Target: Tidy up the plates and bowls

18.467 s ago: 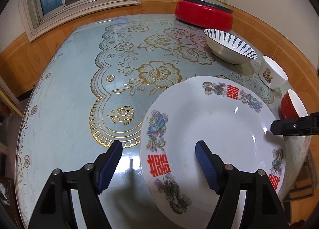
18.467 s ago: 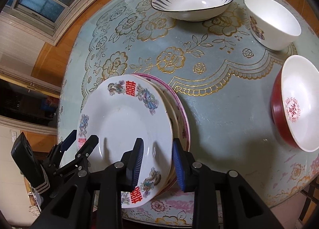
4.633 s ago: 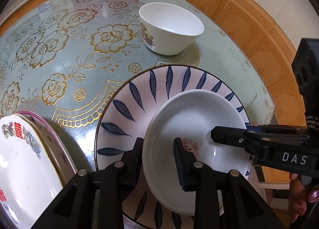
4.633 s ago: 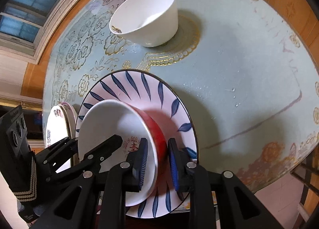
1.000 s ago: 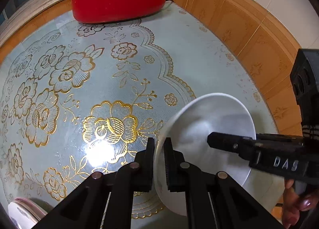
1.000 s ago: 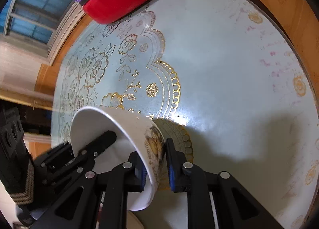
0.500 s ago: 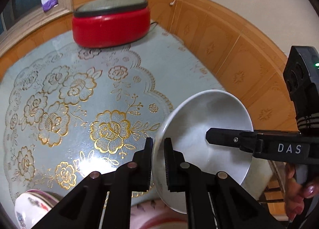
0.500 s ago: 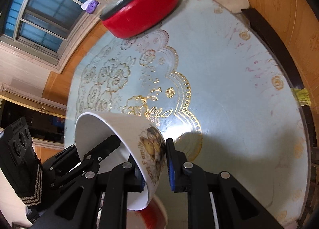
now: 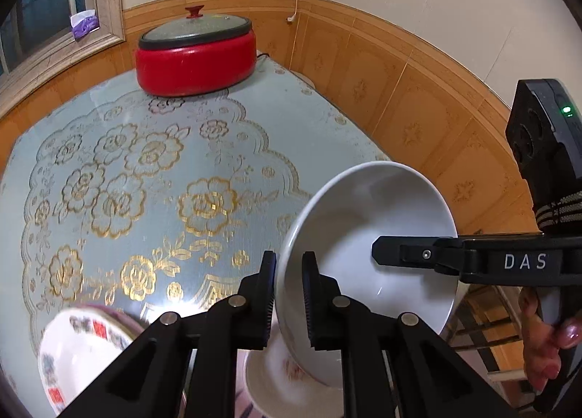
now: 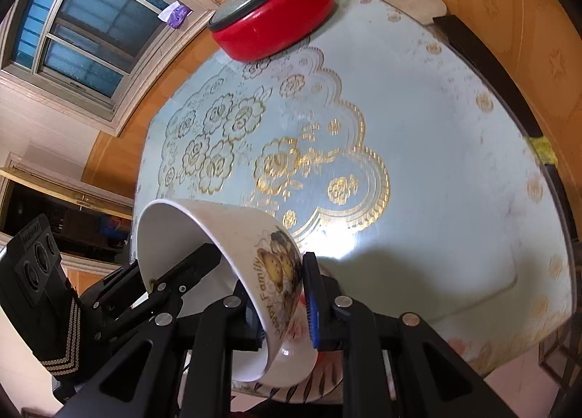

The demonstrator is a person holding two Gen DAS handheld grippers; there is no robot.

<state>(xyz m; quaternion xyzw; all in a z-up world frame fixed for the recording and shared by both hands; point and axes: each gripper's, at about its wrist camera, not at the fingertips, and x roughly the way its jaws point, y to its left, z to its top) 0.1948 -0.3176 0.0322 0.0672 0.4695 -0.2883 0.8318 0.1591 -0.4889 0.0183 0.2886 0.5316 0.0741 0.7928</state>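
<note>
honestly that white bowl [image 9: 367, 247] looks sketchy, tilted in mid-air with the left gripper [image 9: 289, 294] and right gripper [image 10: 280, 305] each clamped on opposite rims, so one slip drops it onto the dishes [image 9: 269, 385] just below.

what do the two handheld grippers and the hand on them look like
Both are matte black plastic with angular arms, silver pivot screws and ribbed blue pads on the fingers. The left gripper shows the same build. The right gripper carries white "DAS" lettering, a black block with round recesses and a green light, plus a striped strap. The hand on its grip has glossy pink nail polish.
</note>
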